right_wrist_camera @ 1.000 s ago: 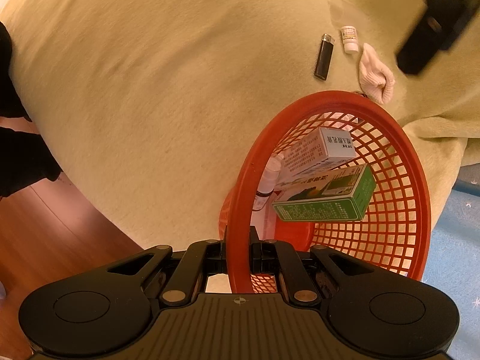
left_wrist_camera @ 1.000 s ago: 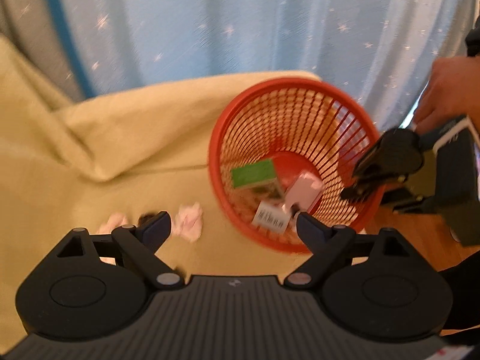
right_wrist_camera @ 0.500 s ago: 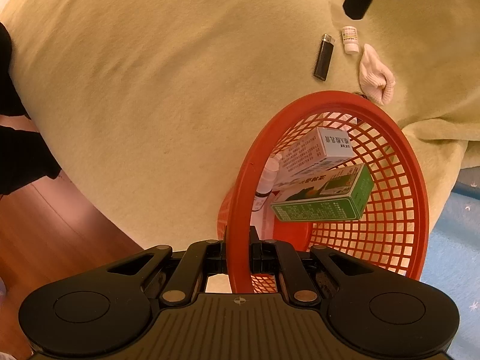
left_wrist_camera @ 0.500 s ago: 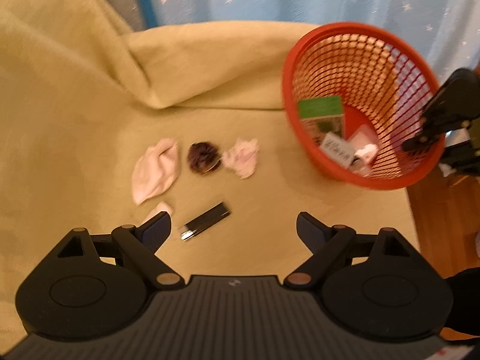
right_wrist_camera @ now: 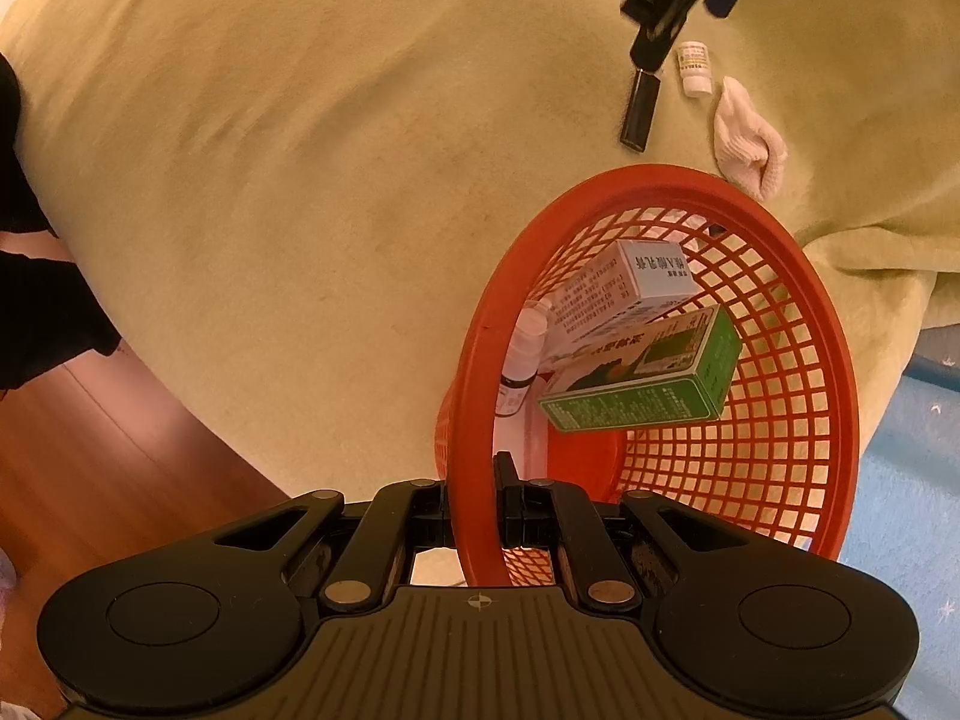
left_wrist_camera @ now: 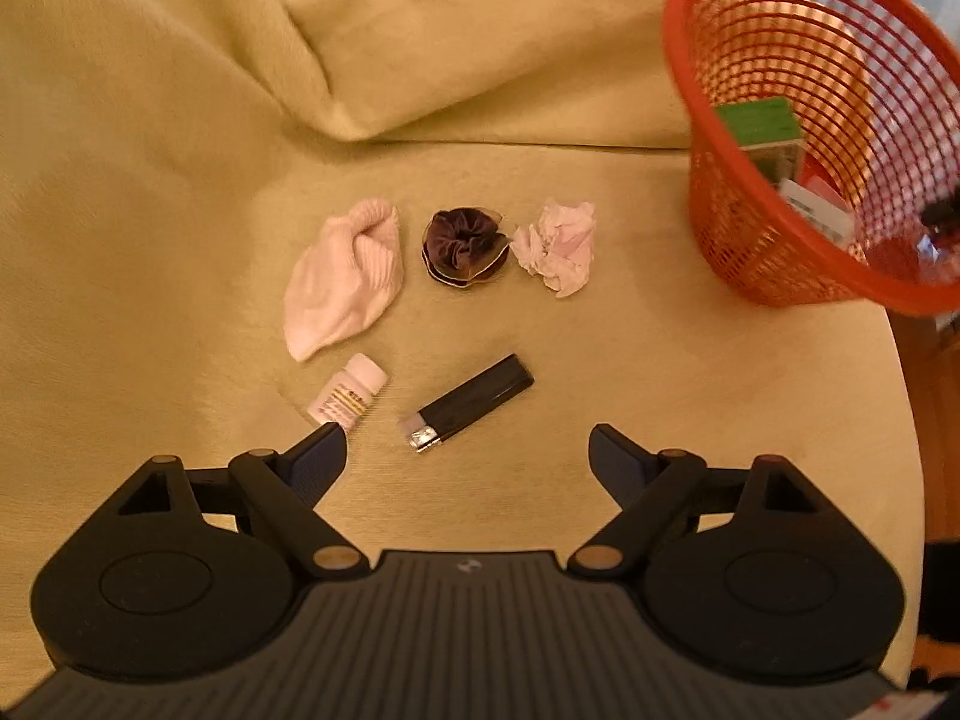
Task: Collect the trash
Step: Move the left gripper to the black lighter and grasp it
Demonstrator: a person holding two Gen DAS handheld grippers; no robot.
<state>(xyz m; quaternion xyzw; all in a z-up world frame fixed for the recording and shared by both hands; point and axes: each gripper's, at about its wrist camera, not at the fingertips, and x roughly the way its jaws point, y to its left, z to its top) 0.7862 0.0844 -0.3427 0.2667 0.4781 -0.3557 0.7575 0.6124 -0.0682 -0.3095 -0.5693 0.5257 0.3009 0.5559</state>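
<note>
My left gripper hovers over the yellow cloth, its jaws wide and closing, nothing pressed between them. The metal end of a black lighter lies between the fingertips, and a small white bottle sits by the left fingertip. Beyond lie a pink sock, a dark scrunchie and a crumpled tissue. My right gripper is shut on the rim of the red basket. Inside are a green box, a white box and a bottle.
The basket tilts at the cloth's right edge, over a wooden floor. A thick fold of the cloth rises behind the litter. A dark sleeve shows at the left of the right wrist view.
The left gripper swung away from the basket and came down over the lighter and bottle, which now look larger. The right gripper and basket kept still.
</note>
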